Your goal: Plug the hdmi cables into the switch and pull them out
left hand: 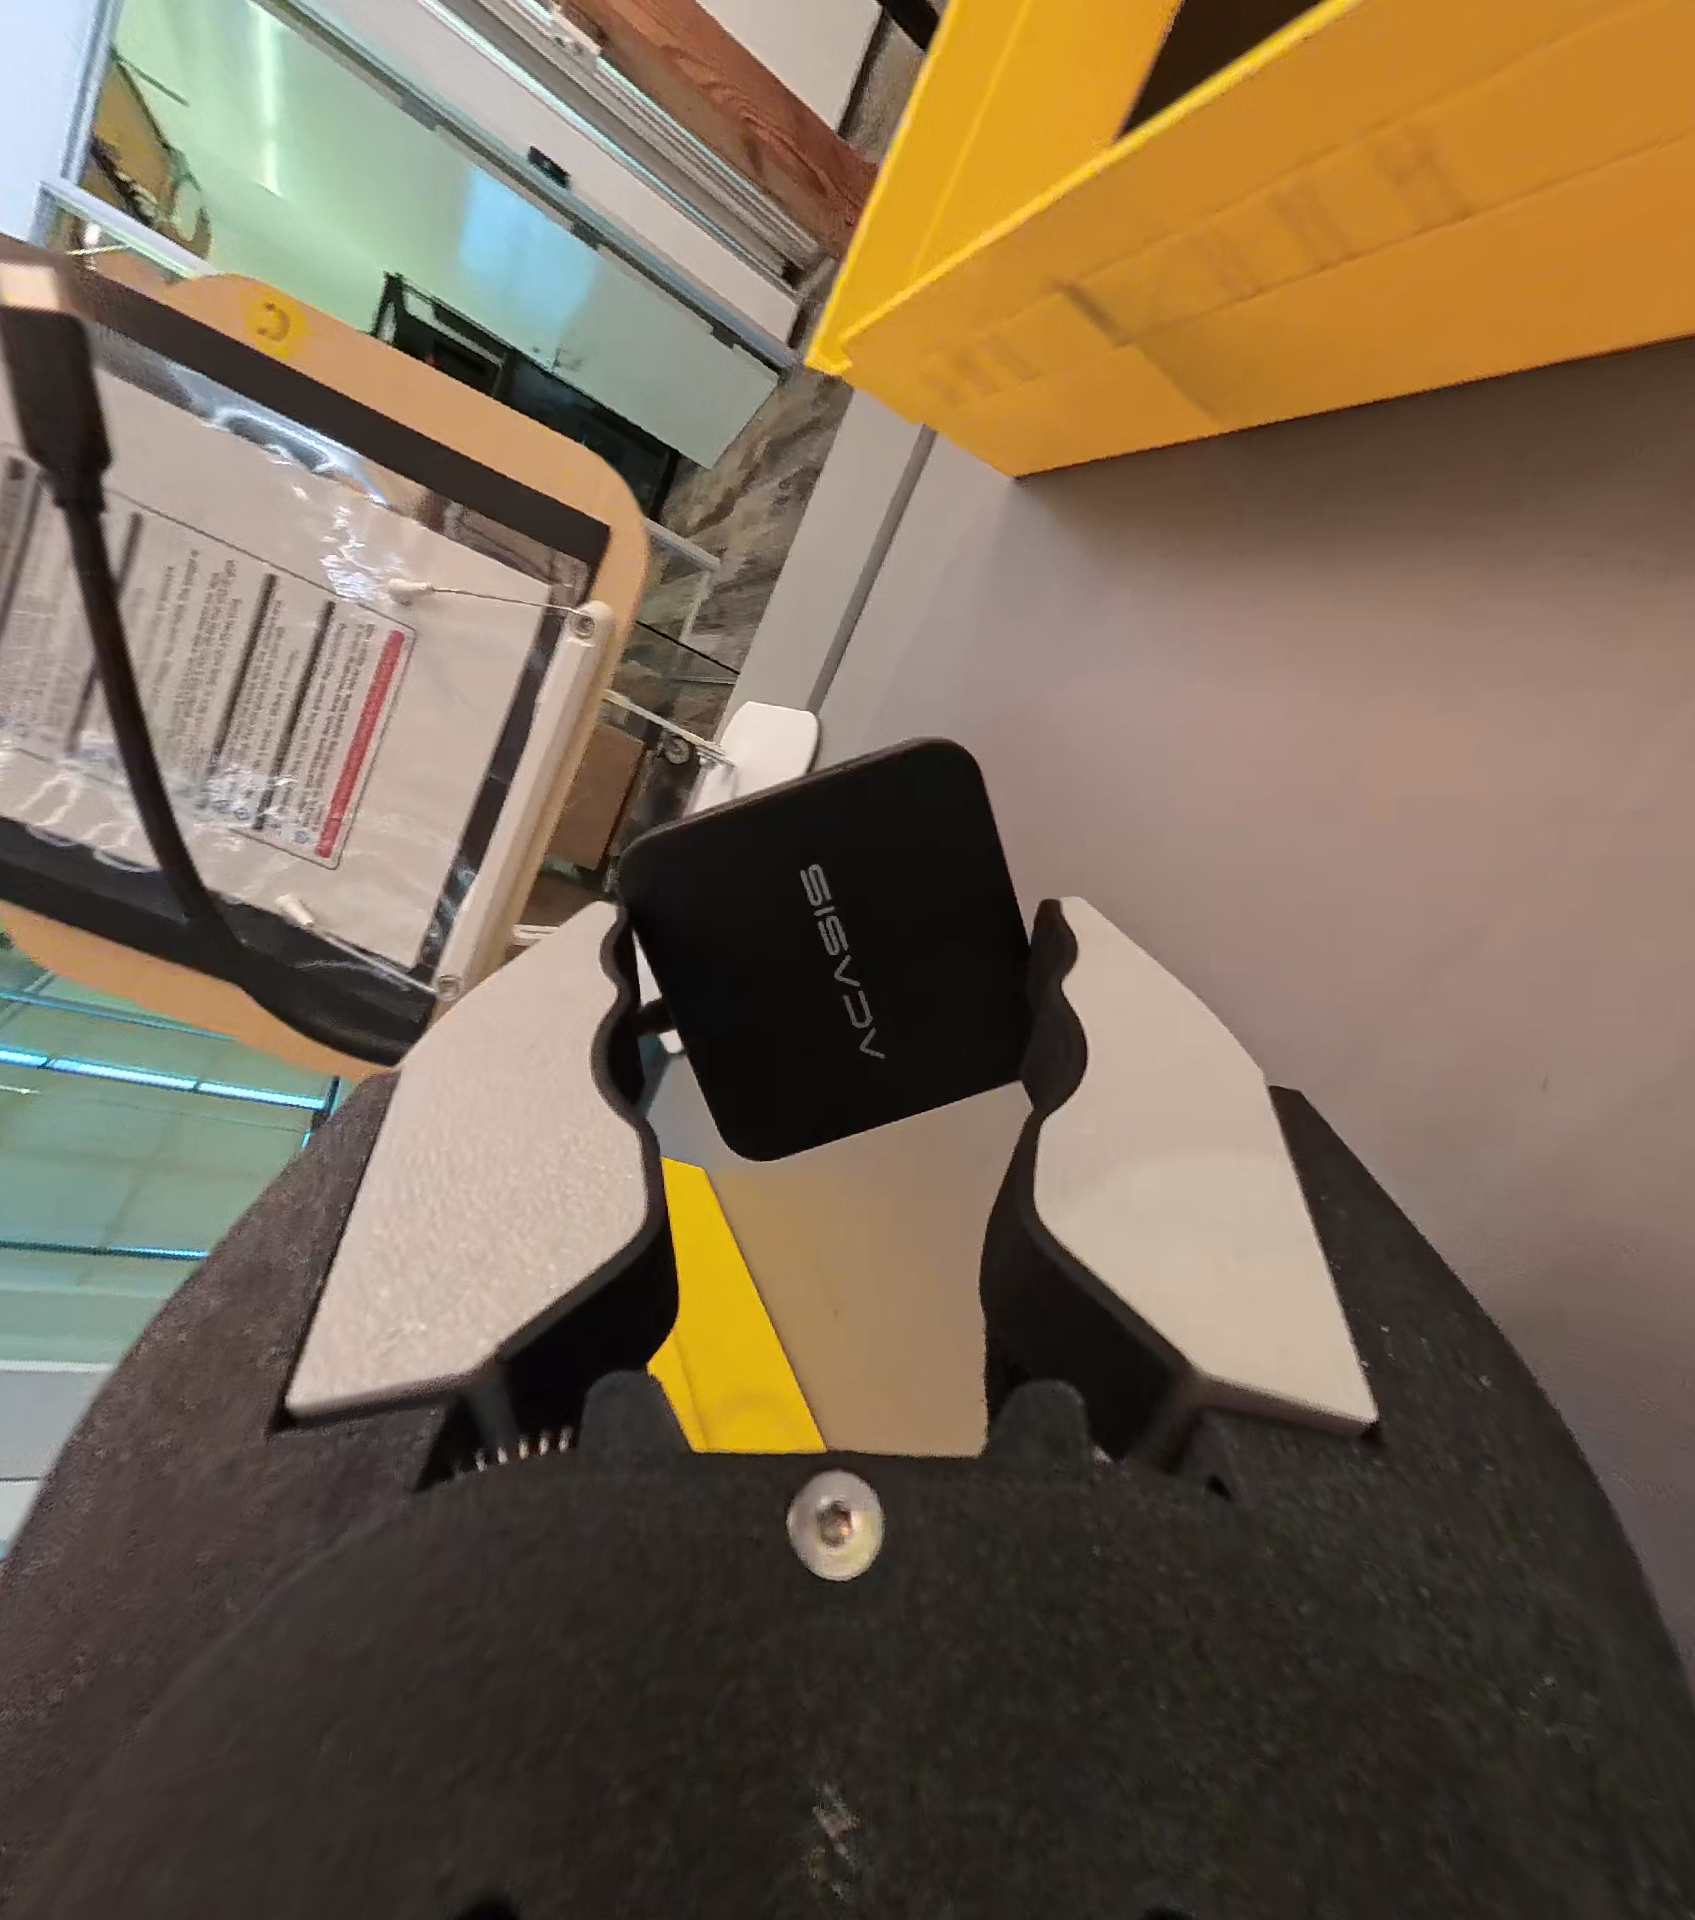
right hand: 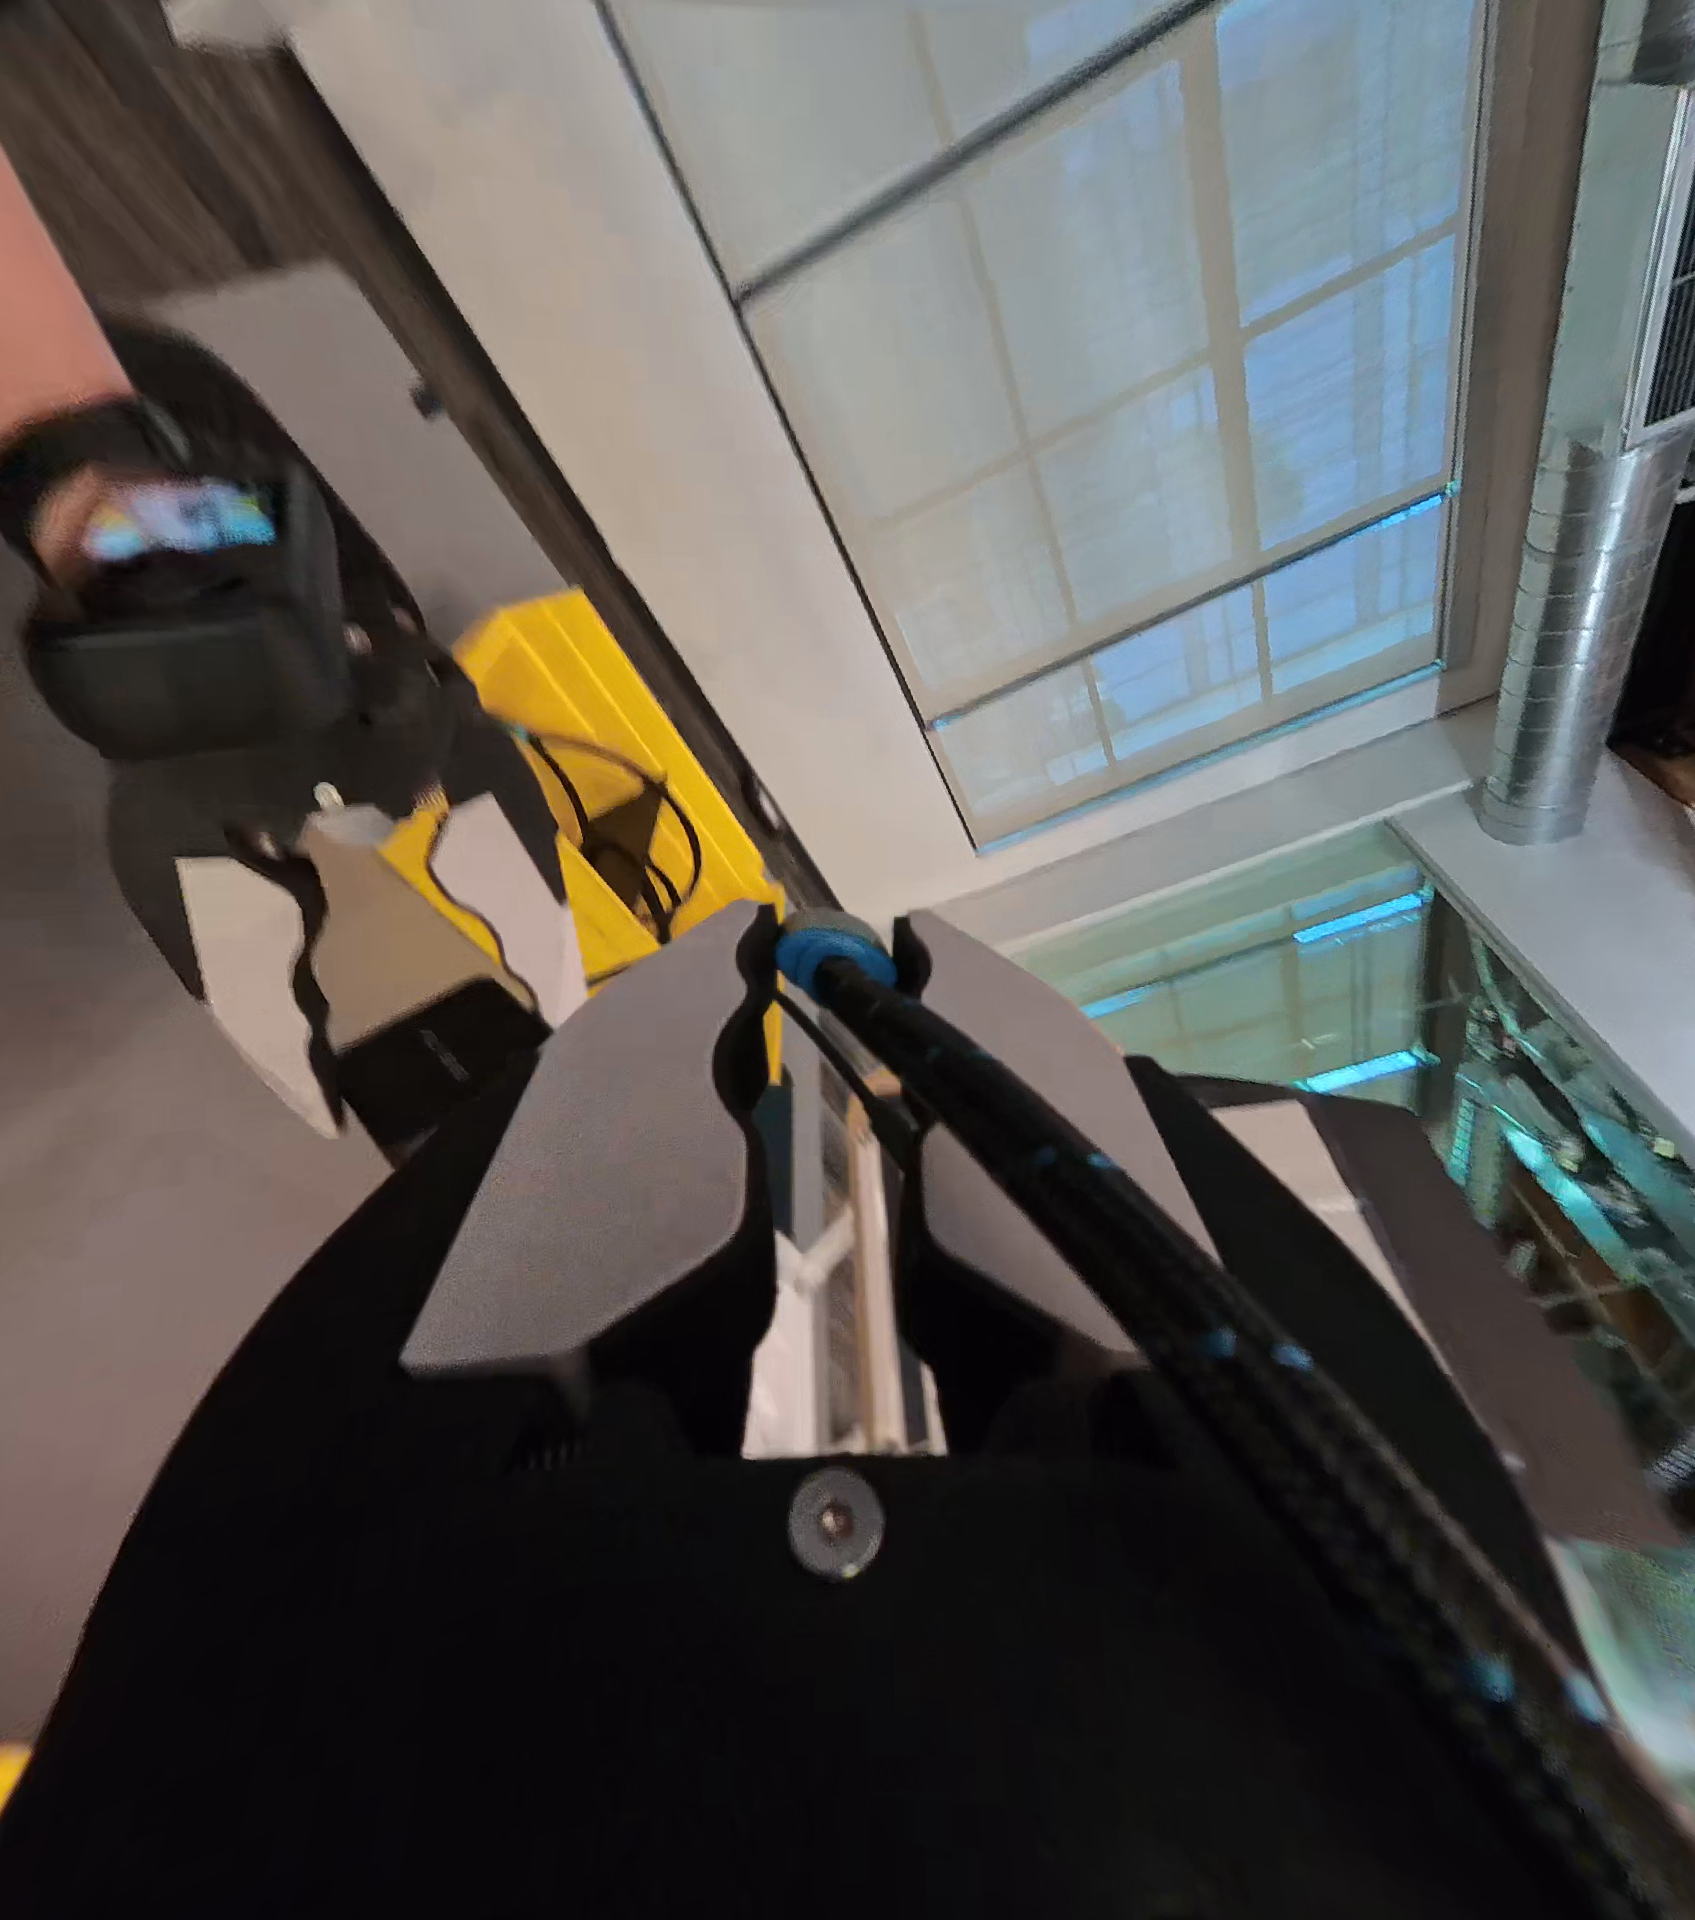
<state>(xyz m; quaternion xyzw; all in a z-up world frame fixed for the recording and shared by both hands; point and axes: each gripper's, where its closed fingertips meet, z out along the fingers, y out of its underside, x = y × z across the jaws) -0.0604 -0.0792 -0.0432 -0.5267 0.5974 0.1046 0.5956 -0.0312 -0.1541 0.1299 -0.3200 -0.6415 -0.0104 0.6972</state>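
Grippers, two. The left gripper (left hand: 838, 940) is closed on the switch (left hand: 827, 951), its two grey fingers (left hand: 510, 1122) pressing the box from either side. The right gripper (right hand: 827, 961) is closed on the HDMI cable (right hand: 1082, 1174) at the blue collar (right hand: 832, 961) behind its plug; the plug tip itself is hidden between the fingertips.

Switch, one: a flat black square box with rounded corners and pale lettering on its face, held tilted above the grey table (left hand: 1394, 831). In the right wrist view it appears again, blurred, in the left gripper off to the left (a person's hand holds that gripper).

Cables, counted: one braided black cable with blue flecks, running from the right gripper back over its body; one short black pigtail cable (left hand: 110, 665) rising from behind the switch's left side and ending in a free connector (left hand: 27, 286), plugged into nothing; further dark cables lie coiled in the bin, their number not clear.

Yellow bin (left hand: 1342, 239), one visible in the left wrist view, standing on the table beyond the switch, well apart from it.

Framed notice (left hand: 199, 665), one, behind the pigtail cable.
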